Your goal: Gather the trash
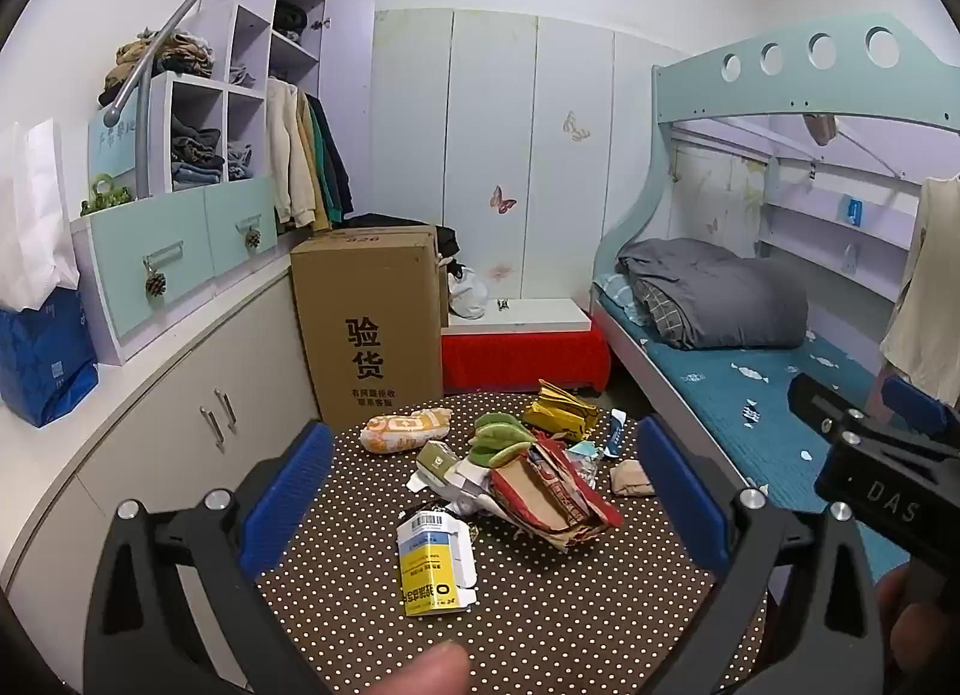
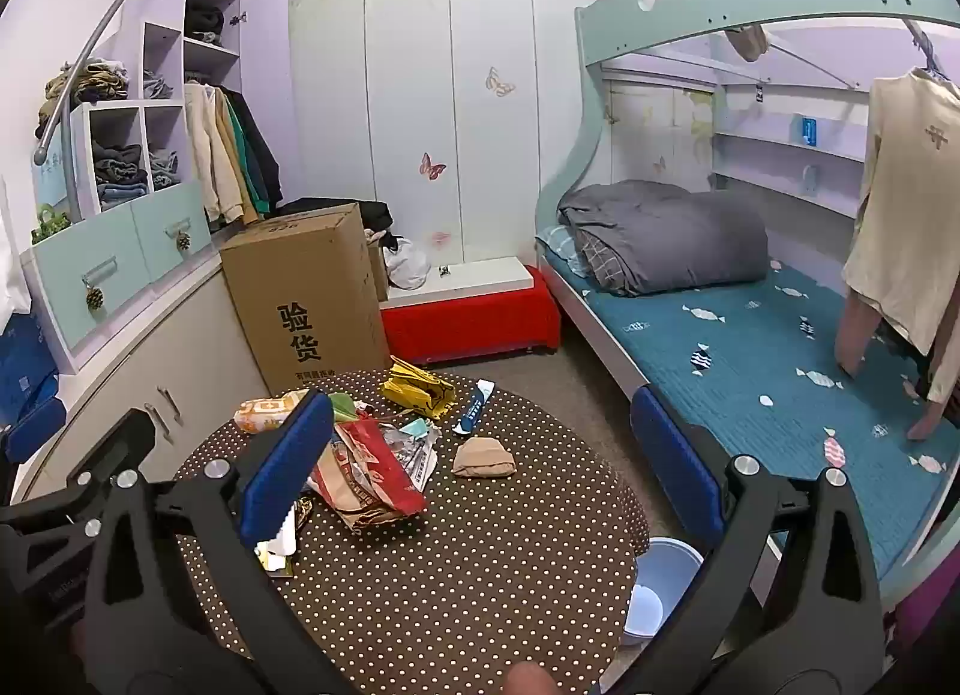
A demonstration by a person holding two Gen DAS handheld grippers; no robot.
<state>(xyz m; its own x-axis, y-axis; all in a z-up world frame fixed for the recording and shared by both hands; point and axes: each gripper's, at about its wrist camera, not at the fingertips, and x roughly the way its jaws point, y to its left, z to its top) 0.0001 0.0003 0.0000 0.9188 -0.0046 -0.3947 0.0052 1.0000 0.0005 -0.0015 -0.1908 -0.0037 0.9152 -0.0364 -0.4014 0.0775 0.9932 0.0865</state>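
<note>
Both the left gripper (image 1: 480,485) and right gripper (image 2: 480,479) hold jaws wide apart, gripping nothing. The trash pile (image 1: 528,473) lies mid-frame on the dotted desk (image 1: 570,605), beyond the jaws. A yellow box (image 1: 433,569) lies nearest. A cardboard carton (image 1: 369,323) stands behind the desk.

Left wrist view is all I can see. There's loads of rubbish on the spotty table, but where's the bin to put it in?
Observer: A pale blue bin stands on the floor by the right edge of the table. It only shows in the right wrist view.
Operator: Is it full already?
Observer: The part of its inside that shows looks empty, but the right gripper's frame hides some of it.
Operator: Is the right gripper holding anything?
Observer: No. The right gripper is wide open, with nothing between its pads.
</note>
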